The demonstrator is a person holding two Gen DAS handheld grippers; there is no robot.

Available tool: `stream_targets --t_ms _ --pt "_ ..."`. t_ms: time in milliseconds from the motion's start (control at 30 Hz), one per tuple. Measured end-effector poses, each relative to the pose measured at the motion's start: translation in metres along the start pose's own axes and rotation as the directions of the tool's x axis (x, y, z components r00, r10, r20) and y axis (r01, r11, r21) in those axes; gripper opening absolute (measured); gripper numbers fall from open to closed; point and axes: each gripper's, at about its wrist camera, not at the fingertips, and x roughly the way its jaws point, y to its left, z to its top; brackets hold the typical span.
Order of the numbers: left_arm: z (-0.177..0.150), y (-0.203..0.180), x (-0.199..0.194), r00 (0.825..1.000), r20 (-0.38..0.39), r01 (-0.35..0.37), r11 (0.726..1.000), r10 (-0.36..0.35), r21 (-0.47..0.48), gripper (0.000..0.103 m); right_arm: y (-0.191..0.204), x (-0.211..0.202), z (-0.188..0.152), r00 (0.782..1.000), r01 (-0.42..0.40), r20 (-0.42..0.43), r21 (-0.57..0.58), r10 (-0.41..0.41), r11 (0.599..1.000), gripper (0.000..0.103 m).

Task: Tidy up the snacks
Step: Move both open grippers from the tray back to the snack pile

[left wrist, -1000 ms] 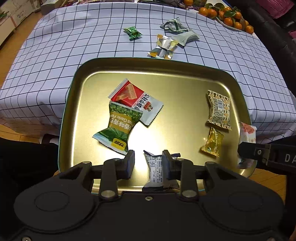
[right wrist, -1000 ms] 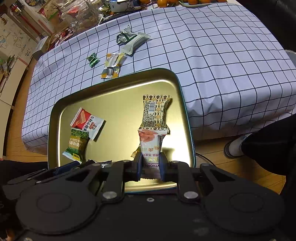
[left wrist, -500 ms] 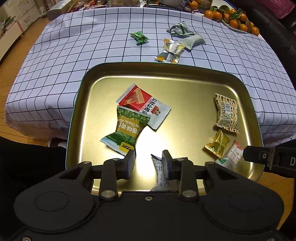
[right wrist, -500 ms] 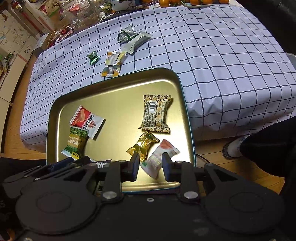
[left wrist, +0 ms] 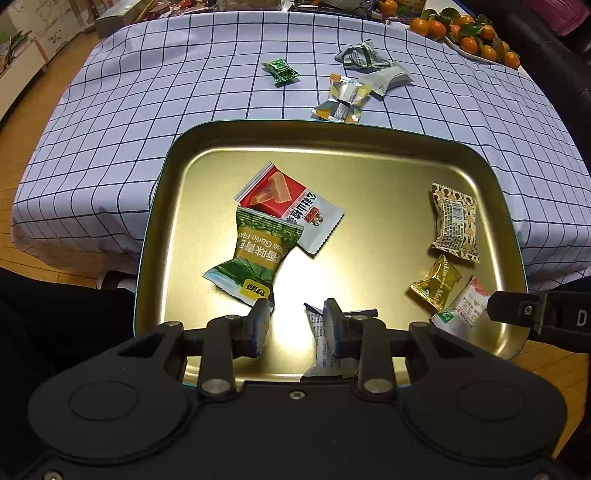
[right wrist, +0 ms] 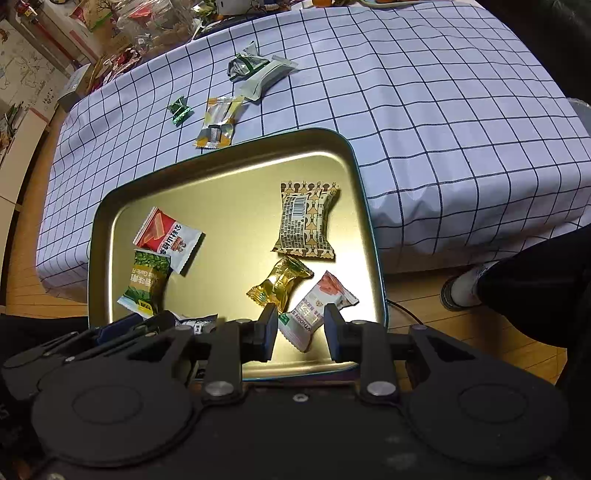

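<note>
A gold tray (left wrist: 332,123) (right wrist: 221,155) sits at the near edge of the checked tablecloth. In it lie a red-and-white packet (left wrist: 291,206), a green pea packet (left wrist: 255,258), a brown patterned packet (right wrist: 304,221), a gold candy (right wrist: 280,284) and a white-and-pink packet (right wrist: 317,306). My right gripper (right wrist: 301,328) is open just above the white-and-pink packet, which rests flat on the tray. My left gripper (left wrist: 295,325) is open over the tray's near side. A white printed packet (left wrist: 321,343) lies partly hidden behind its right finger.
Beyond the tray, on the cloth, are a small green candy (left wrist: 280,72), silver-and-orange packets (left wrist: 341,99) and pale green packets (left wrist: 373,66). A dish of oranges (left wrist: 465,33) stands at the far right corner. A person's leg and shoe (right wrist: 465,288) are right of the table.
The right gripper's jaws opened and let go of the white-and-pink packet, which dropped flat onto the tray beside the gold candy. The left gripper stayed open in the same spot.
</note>
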Motion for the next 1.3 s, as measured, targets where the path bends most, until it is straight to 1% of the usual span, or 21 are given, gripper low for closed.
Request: stream_targets --t_ms 100,200,267,400,500,633,767,900,1000,1100,1200,1300 --pt "0.0 0.001 0.001 1.0 -0.015 0.004 1.0 -0.004 -0.011 0.04 -0.002 0.0 0.001 1.0 -0.008 -0.009 0.014 0.009 1.0 0.029" --pt "0.003 0.002 0.003 0.998 -0.066 0.012 1.0 -0.013 -0.017 0.04 -0.003 0.002 0.003 0.999 -0.02 -0.033 0.034 0.021 0.999 0.03" --pt "0.006 0.003 0.003 0.995 -0.096 -0.006 0.999 0.003 -0.031 0.04 -0.003 0.005 0.004 0.998 -0.013 -0.056 0.05 0.016 0.999 0.029" --pt "0.014 0.007 0.007 0.984 -0.179 -0.032 0.998 0.023 -0.049 0.04 -0.003 0.006 0.008 0.996 -0.018 -0.091 0.077 0.025 0.997 0.029" --pt "0.023 0.01 0.006 0.977 -0.208 -0.046 0.998 0.035 -0.047 0.04 -0.001 0.004 0.015 0.992 -0.03 -0.121 0.103 0.042 0.994 0.03" --pt "0.045 0.014 -0.001 0.979 -0.202 -0.013 0.999 0.002 -0.052 0.04 0.001 0.0 0.028 0.989 -0.039 -0.139 0.12 0.055 0.992 0.029" --pt "0.072 0.018 -0.007 0.983 -0.18 0.012 0.998 -0.022 -0.054 0.04 0.005 -0.005 0.047 0.991 -0.031 -0.128 0.107 0.044 0.994 0.03" --pt "0.103 0.02 -0.007 0.989 -0.145 -0.006 0.999 -0.001 -0.044 0.04 0.004 -0.005 0.075 0.991 -0.031 -0.123 0.124 0.046 0.992 0.03" --pt "0.128 0.024 -0.003 0.992 -0.128 -0.008 0.998 0.001 -0.056 0.04 0.004 -0.004 0.098 0.993 -0.023 -0.115 0.14 0.04 0.99 0.03" --pt "0.153 0.028 0.001 0.994 -0.112 -0.014 0.998 0.007 -0.064 0.04 0.007 0.001 0.124 0.994 0.0 -0.111 0.139 0.016 0.99 0.03" --pt "0.179 0.03 0.009 0.995 -0.096 -0.037 0.997 0.029 -0.075 0.04 0.01 0.006 0.152 0.995 0.016 -0.105 0.141 -0.001 0.99 0.031" --pt "0.202 0.034 0.018 0.995 -0.096 -0.036 0.995 0.026 -0.094 0.04 0.016 0.013 0.179 0.995 0.031 -0.101 0.138 -0.017 0.99 0.031"
